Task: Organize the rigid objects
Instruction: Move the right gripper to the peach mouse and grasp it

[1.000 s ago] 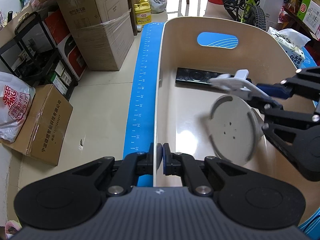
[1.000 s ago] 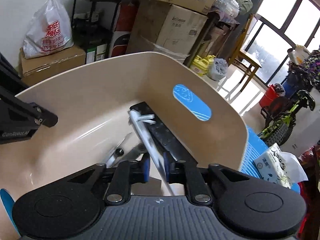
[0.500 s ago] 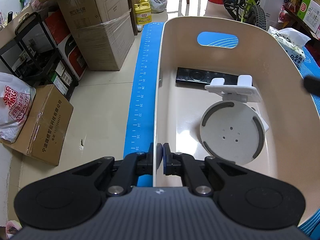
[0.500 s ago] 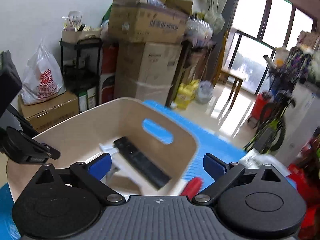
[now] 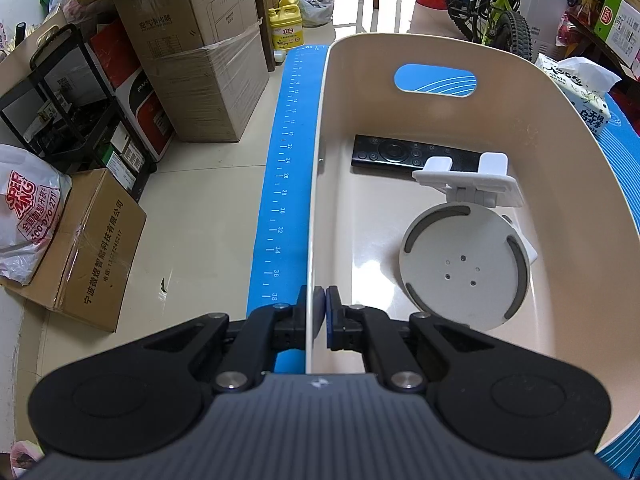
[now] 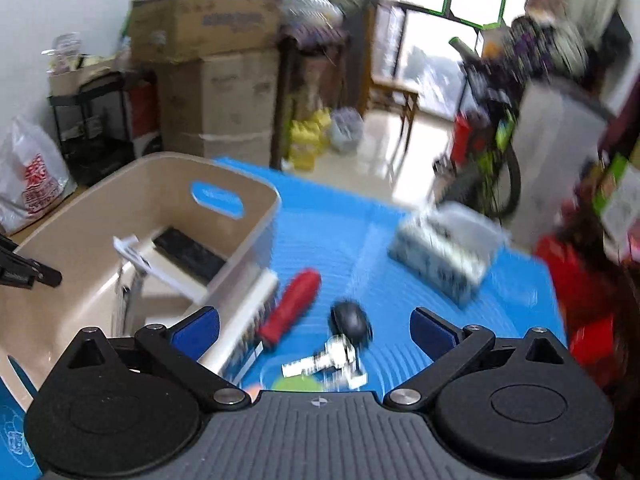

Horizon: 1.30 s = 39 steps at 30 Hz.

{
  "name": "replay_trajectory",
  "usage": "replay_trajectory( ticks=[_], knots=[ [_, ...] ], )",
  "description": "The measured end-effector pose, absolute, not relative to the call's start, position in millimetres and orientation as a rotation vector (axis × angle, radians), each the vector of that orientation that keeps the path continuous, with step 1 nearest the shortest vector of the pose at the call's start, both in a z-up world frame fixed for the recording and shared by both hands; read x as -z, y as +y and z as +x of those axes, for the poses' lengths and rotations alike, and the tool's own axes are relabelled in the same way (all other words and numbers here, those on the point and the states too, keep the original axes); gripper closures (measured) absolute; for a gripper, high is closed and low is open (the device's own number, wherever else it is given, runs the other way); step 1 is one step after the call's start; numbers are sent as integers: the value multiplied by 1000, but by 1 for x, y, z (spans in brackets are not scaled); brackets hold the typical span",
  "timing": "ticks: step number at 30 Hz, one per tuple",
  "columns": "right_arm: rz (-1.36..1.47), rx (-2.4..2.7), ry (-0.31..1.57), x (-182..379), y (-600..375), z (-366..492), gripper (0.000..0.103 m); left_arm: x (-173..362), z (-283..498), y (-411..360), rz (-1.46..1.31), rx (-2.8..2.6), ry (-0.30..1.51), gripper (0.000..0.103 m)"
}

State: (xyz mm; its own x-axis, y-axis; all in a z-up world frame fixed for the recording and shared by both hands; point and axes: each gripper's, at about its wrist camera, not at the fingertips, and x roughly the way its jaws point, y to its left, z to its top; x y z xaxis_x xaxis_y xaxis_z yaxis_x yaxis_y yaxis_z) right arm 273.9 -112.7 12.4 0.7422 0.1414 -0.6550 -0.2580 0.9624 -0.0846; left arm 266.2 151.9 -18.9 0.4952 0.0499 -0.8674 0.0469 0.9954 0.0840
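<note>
With the white stand now lying loose in the bin, these notes take the bin as landmark.

Change: right gripper (image 6: 315, 326) has let go of the stand (image 5: 466, 240) and swung away from the bin (image 5: 320, 184); a second ago it held the stand's clip low inside. Its jaws have just been opening, nothing between them.
Right tool: released, blue pads spread wide, hanging over the mat outside the bin's right wall.
Left tool: left gripper (image 5: 320, 316) clenched on the bin's near wall, one pad inside, one outside, as it was a second ago.
Stand: on the bin floor, round base tipped up toward the near end, clip end toward the far end, overlapping the remote (image 5: 412, 154).
Remote: flat on the floor toward the far wall, below the handle slot.
Meaning: one more piece stowed; the free hand looks ready for another pick.
Left to sort: red-handled tool (image 6: 292, 308) just outside the right wall; black caster wheel (image 6: 348, 332) a little further out. View is blurred.
Surface: blue mat (image 6: 352, 232) under and right of the bin; printed ruler strip along its left side.
Room: stacked cartons (image 5: 200, 64) and a rack left of the bin, bicycle and window beyond its far end, tissue pack (image 5: 576, 88) to the right.
</note>
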Motion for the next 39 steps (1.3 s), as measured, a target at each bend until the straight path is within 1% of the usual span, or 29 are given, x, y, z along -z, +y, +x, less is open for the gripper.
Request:
replay_trajectory(
  ticks=[6, 14, 19, 21, 24, 26, 30, 33, 36, 39],
  knots=[
    [-34, -191, 848, 19, -120, 272, 2, 19, 267, 152, 105, 2, 1054, 96],
    [60, -186, 938, 49, -111, 267, 3, 19, 267, 151, 103, 2, 1055, 96],
    [91, -175, 967, 56, -104, 269, 8, 19, 267, 150, 100, 2, 1055, 96],
    [106, -161, 979, 58, -106, 272, 8, 20, 267, 151, 101, 2, 1055, 96],
    [182, -158, 1021, 63, -110, 275, 10, 20, 267, 150, 103, 0, 1055, 96],
    [220, -161, 1038, 65, -111, 276, 14, 20, 266, 149, 101, 1, 1056, 96],
    [281, -153, 1047, 68, -112, 276, 16, 20, 266, 149, 102, 0, 1055, 96],
    [380, -153, 1084, 79, -117, 277, 20, 20, 266, 150, 101, 1, 1054, 96],
    [423, -149, 1123, 91, -116, 275, 21, 20, 265, 150, 100, 2, 1054, 96],
    [381, -151, 1112, 91, -112, 273, 21, 20, 265, 151, 101, 0, 1055, 96]
  ],
)
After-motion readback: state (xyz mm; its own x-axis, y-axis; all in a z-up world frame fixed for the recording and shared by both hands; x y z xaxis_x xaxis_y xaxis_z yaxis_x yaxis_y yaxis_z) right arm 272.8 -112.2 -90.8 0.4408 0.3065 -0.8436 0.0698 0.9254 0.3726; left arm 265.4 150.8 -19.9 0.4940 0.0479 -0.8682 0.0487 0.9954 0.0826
